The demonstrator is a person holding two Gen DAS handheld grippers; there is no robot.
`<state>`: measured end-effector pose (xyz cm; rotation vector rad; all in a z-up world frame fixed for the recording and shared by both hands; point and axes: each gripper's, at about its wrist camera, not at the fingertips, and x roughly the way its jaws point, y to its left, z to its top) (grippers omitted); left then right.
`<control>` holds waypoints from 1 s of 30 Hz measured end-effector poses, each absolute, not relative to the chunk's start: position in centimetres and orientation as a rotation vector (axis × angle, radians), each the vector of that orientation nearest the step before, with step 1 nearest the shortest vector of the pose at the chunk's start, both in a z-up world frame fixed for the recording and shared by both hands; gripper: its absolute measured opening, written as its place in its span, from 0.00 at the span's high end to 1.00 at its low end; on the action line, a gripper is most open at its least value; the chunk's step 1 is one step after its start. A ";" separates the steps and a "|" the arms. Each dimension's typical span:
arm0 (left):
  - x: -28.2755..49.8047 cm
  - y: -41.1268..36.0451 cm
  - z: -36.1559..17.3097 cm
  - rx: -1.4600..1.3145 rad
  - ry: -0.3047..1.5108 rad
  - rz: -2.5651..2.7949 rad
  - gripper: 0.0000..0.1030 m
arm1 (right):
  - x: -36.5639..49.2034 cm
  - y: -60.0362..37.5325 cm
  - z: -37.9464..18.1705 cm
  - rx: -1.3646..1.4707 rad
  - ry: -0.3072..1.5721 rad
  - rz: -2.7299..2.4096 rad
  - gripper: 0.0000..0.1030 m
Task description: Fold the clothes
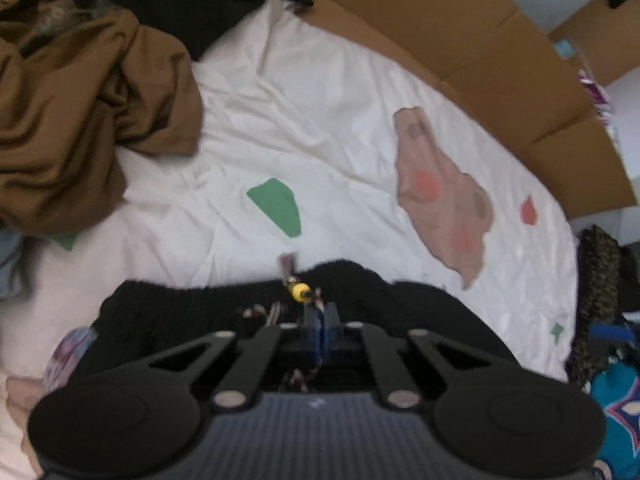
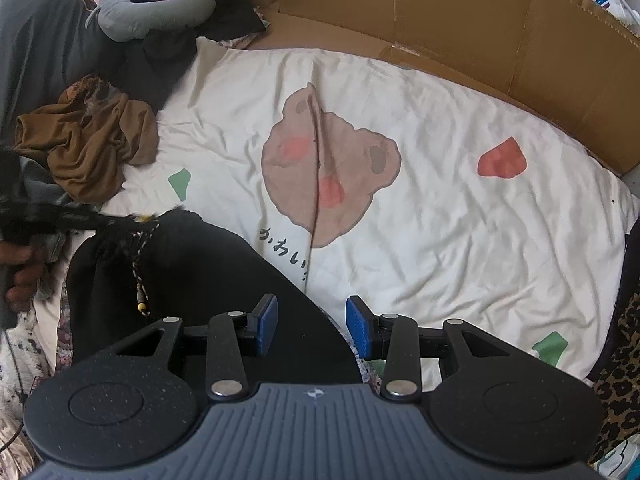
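A black garment (image 2: 192,280) with a braided drawstring (image 2: 140,276) lies on the near part of the white bed sheet (image 2: 460,220). In the left wrist view the black garment (image 1: 180,312) lies under my left gripper (image 1: 320,320), whose jaws are shut on its waistband by the yellow-tipped drawstring (image 1: 298,290). My right gripper (image 2: 312,320) is open, its blue pads (image 2: 266,320) straddling the garment's right edge. The left gripper (image 2: 60,220) shows blurred at the left of the right wrist view.
A crumpled brown garment (image 2: 88,152) lies at the far left; it also shows in the left wrist view (image 1: 80,120). A cardboard wall (image 2: 440,20) borders the bed's far side. A grey neck pillow (image 2: 148,4) and dark bedding lie at the back left. A leopard-print fabric (image 2: 624,360) hangs at right.
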<state>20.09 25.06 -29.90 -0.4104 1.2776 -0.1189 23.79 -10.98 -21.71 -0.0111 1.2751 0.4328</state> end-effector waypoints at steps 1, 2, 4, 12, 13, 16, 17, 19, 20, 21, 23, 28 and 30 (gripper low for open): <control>19.4 25.0 -29.4 -0.413 1.277 -0.129 0.98 | 23.8 -10.9 -21.7 -0.012 1.274 0.434 0.56; 18.6 25.0 -29.1 -0.416 1.279 -0.141 0.98 | 23.8 -10.9 -21.6 -0.012 1.273 0.436 0.56; 16.9 24.8 -28.6 -0.415 1.291 -0.156 0.98 | 23.8 -10.6 -21.6 -0.013 1.270 0.442 0.56; 11.0 24.8 -28.5 -0.373 1.384 -0.193 0.79 | 23.5 -9.0 -21.9 -0.044 1.270 0.478 0.56; 10.6 25.0 -28.4 -0.364 1.383 -0.191 0.75 | 23.5 -8.9 -22.0 -0.047 1.270 0.478 0.56; 10.2 26.2 -28.1 -0.345 1.376 -0.158 0.69 | 23.6 -8.8 -22.3 -0.054 1.270 0.480 0.56; 10.3 26.9 -27.9 -0.348 1.371 -0.138 0.69 | 23.6 -8.8 -22.5 -0.056 1.271 0.479 0.56; 10.7 28.6 -27.4 -0.363 1.342 -0.099 0.67 | 23.6 -8.9 -23.0 -0.062 1.285 0.477 0.56; 11.0 29.5 -27.3 -0.364 1.327 -0.079 0.65 | 23.7 -8.9 -23.4 -0.064 1.292 0.475 0.56; 11.4 30.4 -27.3 -0.359 1.314 -0.053 0.62 | 23.8 -8.9 -23.9 -0.065 1.297 0.469 0.56; 12.2 32.4 -27.6 -0.352 1.292 0.010 0.61 | 24.2 -9.0 -24.9 -0.064 1.302 0.448 0.56; 14.1 36.7 -29.6 -0.349 1.264 0.129 0.62 | 25.8 -9.4 -28.3 0.024 1.300 0.346 0.56; 14.9 37.6 -31.0 -0.347 1.282 0.149 0.62 | 26.5 -9.5 -29.8 0.054 1.301 0.303 0.56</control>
